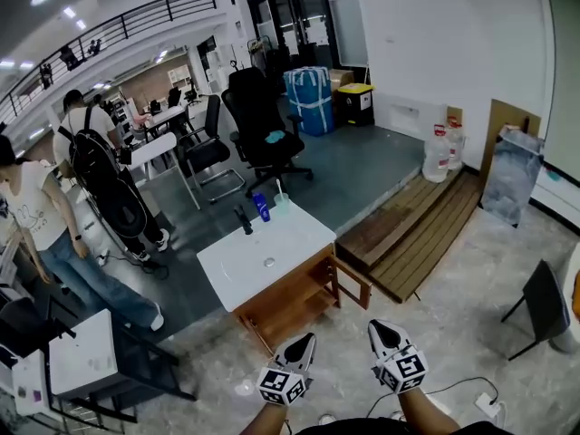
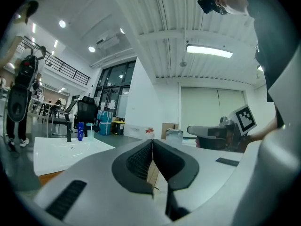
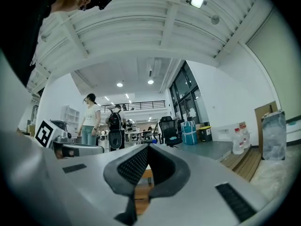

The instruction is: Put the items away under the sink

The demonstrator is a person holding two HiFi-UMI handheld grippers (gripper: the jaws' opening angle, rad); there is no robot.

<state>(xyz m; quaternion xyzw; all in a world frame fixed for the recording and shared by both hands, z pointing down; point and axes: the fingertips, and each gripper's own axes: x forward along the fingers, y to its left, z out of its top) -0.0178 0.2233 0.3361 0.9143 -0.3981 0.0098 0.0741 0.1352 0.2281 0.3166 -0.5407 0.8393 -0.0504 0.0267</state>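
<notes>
My left gripper (image 2: 153, 145) has its two jaws pressed together and nothing is between them. My right gripper (image 3: 148, 147) is the same, jaws together and empty. In the head view both point away from me toward the sink. My forearms are cut off by the lower edge of that view.

Just in front of the tips stands the wooden cabinet (image 1: 292, 304) that carries the white sink top (image 1: 299, 234). The open side of the cabinet faces me and a little to the right. I see one shelf inside, but the top hides the deeper part. The long axis of the top runs from lower left to upper right in the head view.

At the far edge of the top are the things to put away, near one another beside the black faucet (image 1: 243, 221). The blue bottle (image 1: 261, 207) stands upright, its long axis vertical and its cap up; its label is too small to read. The pale cup (image 1: 281, 203) also stands upright, with a thin stick rising from it that I cannot identify.

To the right of the cabinet lies a low wooden platform (image 1: 417, 229) with two water jugs (image 1: 441, 153) at its far end. Behind the sink is a black office chair (image 1: 261, 120). At the left stand a person with a black backpack (image 1: 98, 166) and a person in a white T-shirt (image 1: 34, 211), who is partly cut off by the edge.
</notes>
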